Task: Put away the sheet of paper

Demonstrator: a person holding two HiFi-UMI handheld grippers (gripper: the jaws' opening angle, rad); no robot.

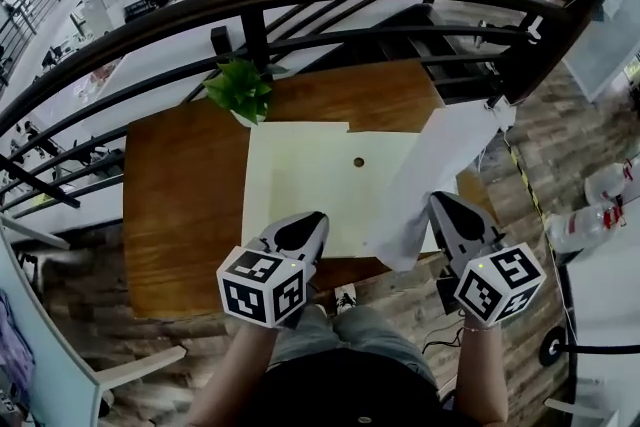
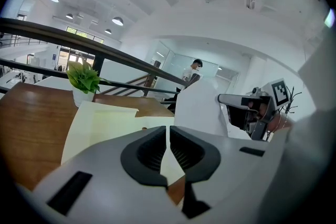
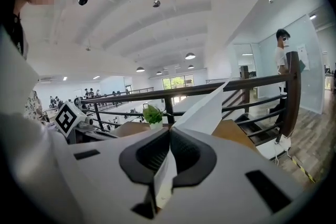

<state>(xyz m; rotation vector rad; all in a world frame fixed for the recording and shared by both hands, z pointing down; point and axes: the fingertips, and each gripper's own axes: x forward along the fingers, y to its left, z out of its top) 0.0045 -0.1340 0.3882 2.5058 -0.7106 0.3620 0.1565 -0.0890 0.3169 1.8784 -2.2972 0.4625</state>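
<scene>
my right tongs [image 1: 446, 206] grip the white sheet of paper [image 1: 432, 170], raised above the bench [image 1: 180, 205] | my left tongs [image 1: 312, 221] closed, empty | putting away: I judge not yet done

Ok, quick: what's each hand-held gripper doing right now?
Left hand-held gripper: closed, nothing visibly between its jaws.
Right hand-held gripper: closed on the white sheet of paper.

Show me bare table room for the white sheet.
Bare wood: left part of the table, between its edge and the yellow sheet; a strip behind that sheet, right of the plant. Crowded right, under the white sheet in the right gripper.
</scene>
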